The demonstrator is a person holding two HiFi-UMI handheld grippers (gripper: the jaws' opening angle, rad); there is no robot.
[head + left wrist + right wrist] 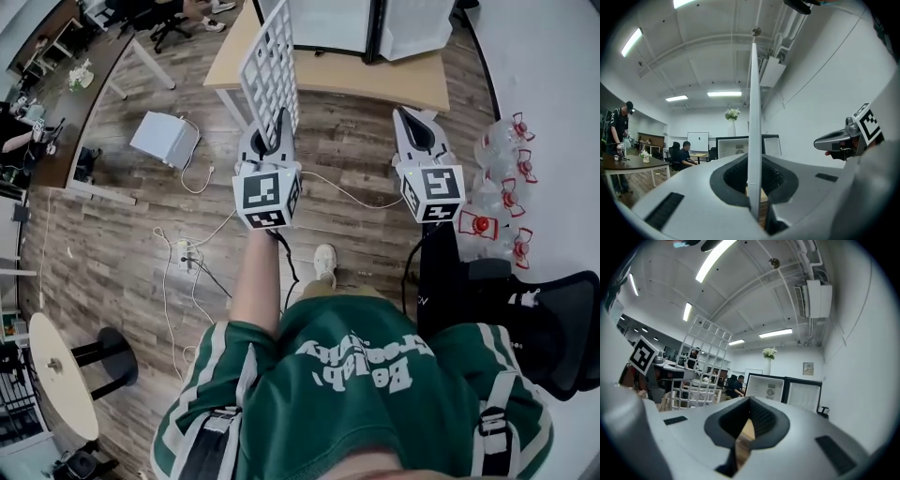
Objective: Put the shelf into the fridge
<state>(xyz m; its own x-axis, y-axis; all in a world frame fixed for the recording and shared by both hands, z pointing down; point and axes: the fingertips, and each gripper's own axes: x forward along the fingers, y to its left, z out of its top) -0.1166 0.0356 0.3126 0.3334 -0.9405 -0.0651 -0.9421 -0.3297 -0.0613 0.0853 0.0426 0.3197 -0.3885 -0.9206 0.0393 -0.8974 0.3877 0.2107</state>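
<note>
Head view: a person in a green shirt (pixel 366 375) holds the left gripper (pixel 278 122) and the right gripper (pixel 410 117) out level, side by side, over a wood-plank floor (pixel 112 234).
Left gripper: its jaws stand narrow, clamped on the lower edge of the shelf (pixel 270 70); its marker cube (pixel 267 192) faces the camera.
Shelf: a white wire grid stands on edge above the left gripper and leans a little. In the left gripper view it shows edge-on, as a thin white bar rising from between the pads.
Right gripper: its jaws are drawn together with nothing between them. It sits to the right of the shelf and apart from it.
Fridge (pixel 356 23): it is white and stands on the wooden table (pixel 375 80) ahead of both grippers, well apart from the shelf. In the right gripper view its door is swung open, showing a pale interior.
Flowers (pixel 769 352): a white bunch in a vase shows above the fridge.
Water bottles (pixel 502 178): clear with red caps, grouped by the wall to the right of the right gripper.
Black chair (pixel 562 319): near the bottles, at the person's right side.
White box (pixel 164 139): on the floor to the left of the table, with cables trailing nearby.
Background: people sit and stand at desks far behind the shelf.
</note>
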